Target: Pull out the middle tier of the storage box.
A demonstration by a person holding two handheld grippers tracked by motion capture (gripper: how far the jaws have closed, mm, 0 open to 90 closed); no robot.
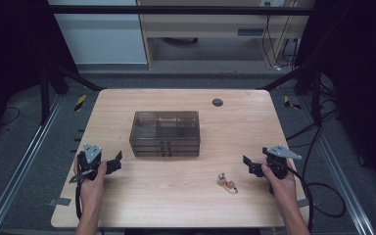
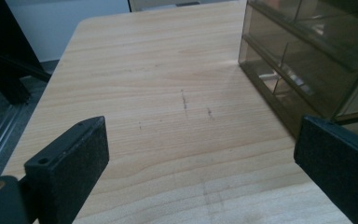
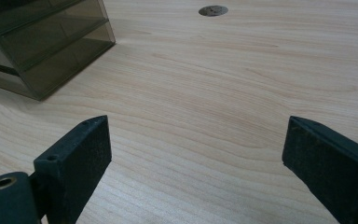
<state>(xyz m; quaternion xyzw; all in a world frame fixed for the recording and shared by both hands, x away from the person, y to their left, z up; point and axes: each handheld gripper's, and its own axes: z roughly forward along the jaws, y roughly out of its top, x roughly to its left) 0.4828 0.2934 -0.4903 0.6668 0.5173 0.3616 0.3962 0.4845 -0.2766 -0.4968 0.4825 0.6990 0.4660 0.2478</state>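
Well, the wooden table (image 1: 142, 196) carries a smoky see-through drawer box (image 1: 165, 133) at its middle. Both hands rest near the front corners, each holding its tool with jaws spread wide on nothing. The left gripper (image 1: 117, 162) sits just off the box's front left corner. The right gripper (image 1: 247, 165) hovers near a small trinket (image 1: 226, 183), perhaps a keyring, which lies outside its jaws, slightly nearer the person.

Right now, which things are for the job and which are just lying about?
For the job: left gripper, open; right gripper, open; small trinket nearest the right gripper; smoky clear drawer box in the middle of the table.

Just lying about: round grey cap in the table; cables on the floor.
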